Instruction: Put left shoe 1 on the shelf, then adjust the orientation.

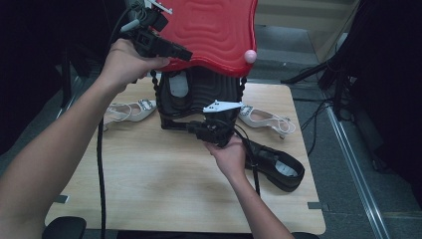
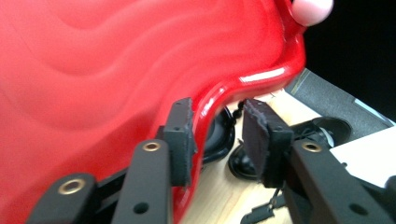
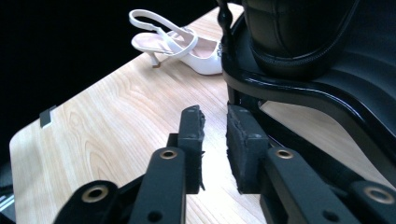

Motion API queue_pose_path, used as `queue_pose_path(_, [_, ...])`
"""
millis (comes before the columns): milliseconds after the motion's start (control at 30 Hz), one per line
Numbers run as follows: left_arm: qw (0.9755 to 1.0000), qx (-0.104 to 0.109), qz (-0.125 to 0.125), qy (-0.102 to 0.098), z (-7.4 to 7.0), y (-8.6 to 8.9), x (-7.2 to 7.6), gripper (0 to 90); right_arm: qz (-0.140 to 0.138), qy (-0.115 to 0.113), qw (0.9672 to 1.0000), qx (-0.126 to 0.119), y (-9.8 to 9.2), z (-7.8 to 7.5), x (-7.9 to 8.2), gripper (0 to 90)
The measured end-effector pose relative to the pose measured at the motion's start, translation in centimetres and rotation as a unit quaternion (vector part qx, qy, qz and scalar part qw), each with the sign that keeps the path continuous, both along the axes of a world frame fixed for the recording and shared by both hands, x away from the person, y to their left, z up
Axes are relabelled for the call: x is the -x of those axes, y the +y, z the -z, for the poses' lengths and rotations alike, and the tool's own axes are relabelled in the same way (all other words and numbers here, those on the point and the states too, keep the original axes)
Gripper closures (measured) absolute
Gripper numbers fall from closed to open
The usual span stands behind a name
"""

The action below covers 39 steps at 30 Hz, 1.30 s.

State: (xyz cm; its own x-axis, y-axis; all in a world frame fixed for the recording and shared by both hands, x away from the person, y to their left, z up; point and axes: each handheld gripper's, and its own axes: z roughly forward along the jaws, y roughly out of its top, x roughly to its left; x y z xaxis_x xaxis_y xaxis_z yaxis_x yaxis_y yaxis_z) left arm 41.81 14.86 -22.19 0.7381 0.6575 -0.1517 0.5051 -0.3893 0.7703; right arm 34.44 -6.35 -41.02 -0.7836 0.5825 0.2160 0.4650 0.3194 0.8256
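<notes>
A red wavy shelf [image 1: 209, 30] [image 2: 93, 70] with a pink knob [image 1: 250, 56] at its corner tops a black rack [image 1: 199, 92] [image 3: 303, 88] at the back of the table. My left gripper [image 1: 186, 54] [image 2: 218, 105] is open, its jaws standing either side of the shelf's front rim, the right pad clear of it. My right gripper [image 1: 184, 127] [image 3: 214, 114] is low by the rack's base. It points left and is open by a narrow gap with nothing in it. A black shoe [image 1: 176, 87] [image 3: 289, 37] sits on the rack's lower level.
One white slingback shoe [image 1: 132, 109] [image 3: 182, 44] lies left of the rack, another [image 1: 266, 119] to its right. A black shoe [image 1: 276, 167] lies at the right front of the wooden table [image 1: 149, 189]. Cables trail over the floor on the right.
</notes>
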Motion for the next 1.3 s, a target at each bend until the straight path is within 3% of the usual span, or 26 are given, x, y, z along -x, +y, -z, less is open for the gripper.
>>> queue_pose_path(133, [0.9999, 0.004, 0.010, 0.000, 0.5, 0.3, 1.2, 56.6, -0.014, -0.002, 0.9999, 0.008, -0.9, 0.3, 0.9, 73.4])
queue_pose_path(233, [0.9998, 0.010, 0.015, 0.004, 1.2, 0.5, 1.9, 53.7, -0.018, 0.011, 0.9997, 0.012, -2.2, 0.9, 1.4, 72.5])
queue_pose_path(633, [0.9992, 0.010, 0.036, 0.012, 4.8, 1.0, 4.3, 50.1, -0.019, 0.023, 0.9992, 0.025, -5.2, 1.7, 2.5, 67.7])
queue_pose_path(800, [0.9990, 0.009, 0.038, 0.020, 6.8, 1.4, 5.1, 49.3, -0.014, 0.029, 0.9989, 0.033, -6.3, 2.0, 3.0, 67.4])
queue_pose_path(900, [0.9986, 0.007, 0.040, 0.032, 8.8, 1.6, 5.8, 48.5, -0.010, 0.036, 0.9986, 0.036, -7.5, 2.4, 3.3, 66.3])
queue_pose_path(933, [0.9986, 0.007, 0.040, 0.032, 8.8, 1.6, 5.8, 48.5, -0.007, 0.035, 0.9987, 0.037, -7.7, 2.5, 3.4, 66.2])
queue_pose_path(1033, [0.9979, 0.001, 0.047, 0.045, 11.0, 1.4, 6.3, 48.0, -0.001, 0.039, 0.9985, 0.038, -8.6, 2.7, 3.5, 65.7])
queue_pose_path(1100, [0.9978, -0.002, 0.047, 0.047, 11.4, 1.4, 6.4, 47.9, -0.001, 0.043, 0.9984, 0.038, -8.9, 2.7, 3.5, 65.7])
queue_pose_path(1167, [0.9971, 0.008, 0.050, 0.058, 12.5, 1.4, 6.5, 47.6, 0.006, 0.044, 0.9982, 0.041, -9.6, 2.7, 3.6, 65.1])
queue_pose_path(1300, [0.9966, 0.007, 0.051, 0.065, 14.0, 1.2, 6.7, 47.8, 0.013, 0.046, 0.9980, 0.041, -10.4, 2.6, 3.8, 64.4])
